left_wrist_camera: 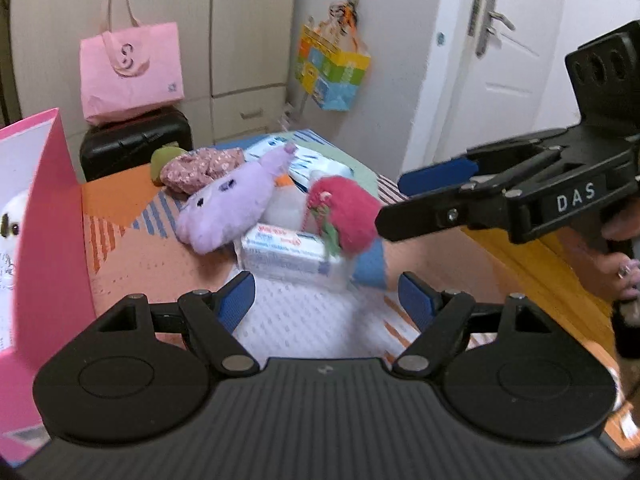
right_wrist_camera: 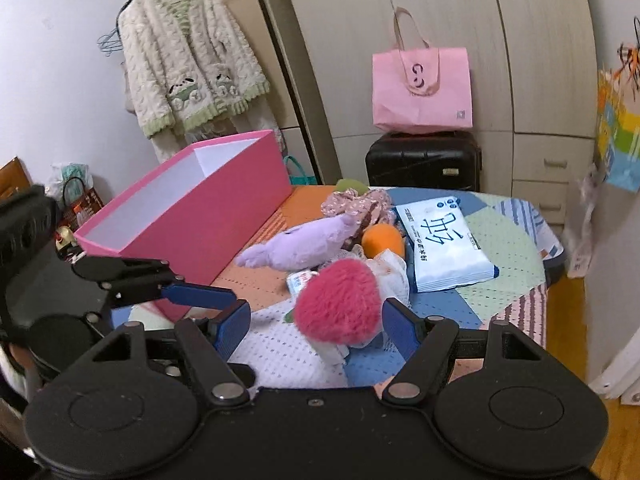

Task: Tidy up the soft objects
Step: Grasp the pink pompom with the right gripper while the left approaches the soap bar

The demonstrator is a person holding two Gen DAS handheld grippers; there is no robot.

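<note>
Left gripper (left_wrist_camera: 326,294): jaws apart, empty | right gripper (right_wrist_camera: 316,326): jaws spread (nothing clamped), flanking pink plush strawberry (right_wrist_camera: 338,306) | pink box (right_wrist_camera: 224,216) beside pile

— What are we seeing past our left hand-held gripper (left_wrist_camera: 326,294)?

— Its jaws are standing open over the patterned tabletop (left_wrist_camera: 160,248), nothing between them. Ahead, a purple plush (left_wrist_camera: 228,208) is leaning on a tissue packet (left_wrist_camera: 288,254), with a fluffy red plush (left_wrist_camera: 348,216) just beside it.

— And at the sides?

— The right hand-held gripper (left_wrist_camera: 416,200) is reaching in beside the red plush, and we're looking at a pink box (left_wrist_camera: 52,216) on the left.
</note>
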